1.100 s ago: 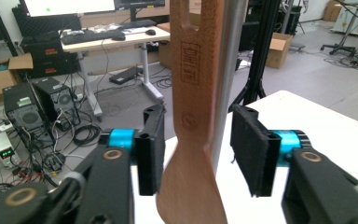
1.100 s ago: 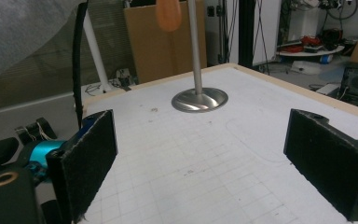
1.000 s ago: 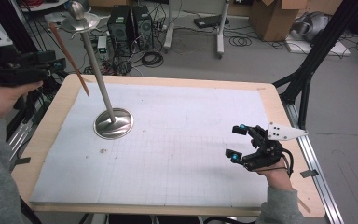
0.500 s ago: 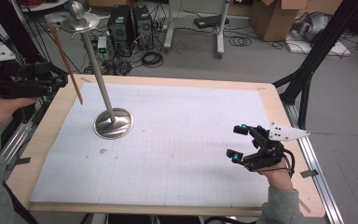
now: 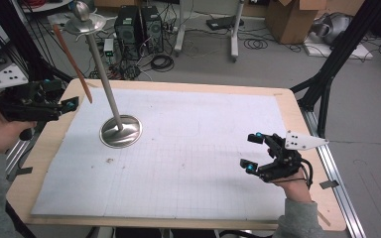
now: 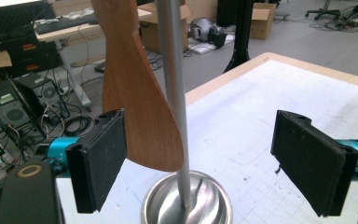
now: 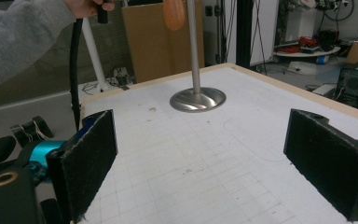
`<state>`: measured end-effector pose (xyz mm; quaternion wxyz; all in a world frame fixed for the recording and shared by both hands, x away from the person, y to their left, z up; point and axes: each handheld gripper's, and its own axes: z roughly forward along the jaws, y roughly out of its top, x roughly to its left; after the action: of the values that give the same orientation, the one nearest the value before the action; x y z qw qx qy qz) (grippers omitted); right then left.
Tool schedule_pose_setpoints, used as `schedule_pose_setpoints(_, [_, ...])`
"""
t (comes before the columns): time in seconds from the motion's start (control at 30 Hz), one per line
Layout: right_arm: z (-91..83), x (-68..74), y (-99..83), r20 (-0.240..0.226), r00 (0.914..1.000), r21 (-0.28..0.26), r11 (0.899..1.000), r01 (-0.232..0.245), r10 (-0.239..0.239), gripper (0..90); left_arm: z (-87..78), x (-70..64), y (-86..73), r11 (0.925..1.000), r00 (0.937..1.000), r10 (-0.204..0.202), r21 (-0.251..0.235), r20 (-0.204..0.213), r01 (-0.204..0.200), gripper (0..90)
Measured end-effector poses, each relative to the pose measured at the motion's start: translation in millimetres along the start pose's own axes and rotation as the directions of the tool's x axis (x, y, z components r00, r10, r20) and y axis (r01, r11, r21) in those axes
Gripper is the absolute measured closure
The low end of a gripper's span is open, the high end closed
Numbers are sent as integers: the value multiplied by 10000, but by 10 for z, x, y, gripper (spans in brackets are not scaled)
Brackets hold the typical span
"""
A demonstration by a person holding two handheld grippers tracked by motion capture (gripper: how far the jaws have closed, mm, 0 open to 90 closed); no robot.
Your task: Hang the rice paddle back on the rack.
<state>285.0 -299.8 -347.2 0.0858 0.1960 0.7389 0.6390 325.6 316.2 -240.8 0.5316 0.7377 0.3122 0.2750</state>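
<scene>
Wooden spatula (image 6: 137,98) hangs from a steel stand (image 5: 120,130) at the table's far-left corner; left gripper (image 6: 214,165) gapes beside it (untouched), right gripper (image 5: 253,151) likewise spread, empty.

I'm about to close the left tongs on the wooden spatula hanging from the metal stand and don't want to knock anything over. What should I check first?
1. Left tongs open: ok, jaws spread wide.
2. Wooden spatula between the jaws: ok, its blade sits by the left jaw.
3. Stand pole out of the grip line: not ok, the pole also stands between the jaws, right beside the blade.
4. Stand base flat on the table: ok.
5. How the spatula hangs at the top: cannot tell.
6. Right tongs out of the way: ok, open and far from the stand.
</scene>
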Motion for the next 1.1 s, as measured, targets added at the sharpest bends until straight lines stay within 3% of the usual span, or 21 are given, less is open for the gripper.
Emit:
schedule_pose_setpoints(0.13, [4, 4, -2, -13, 10000, 34, 10000, -8, 8, 84, 15, -49, -66, 9998, 10000, -11, -203, 40, 12, 184])
schedule_pose_setpoints(0.37, [8, 6, -1, 12, 10000, 53, 10000, -20, 20, 84, 14, -114, -218, 9999, 9998, -100, -129, 193, 103, 184])
schedule_pose_setpoints(0.63, [61, 13, -4, -50, 9999, 205, 9997, 118, -117, 84, -59, -156, -431, 9993, 9996, -195, -327, -194, 188, 184])
schedule_pose_setpoints(1.1, [70, 39, -4, 2, 9999, 321, 9994, 155, -155, 84, -116, -250, -629, 9988, 9995, -269, -419, -144, 263, 184])
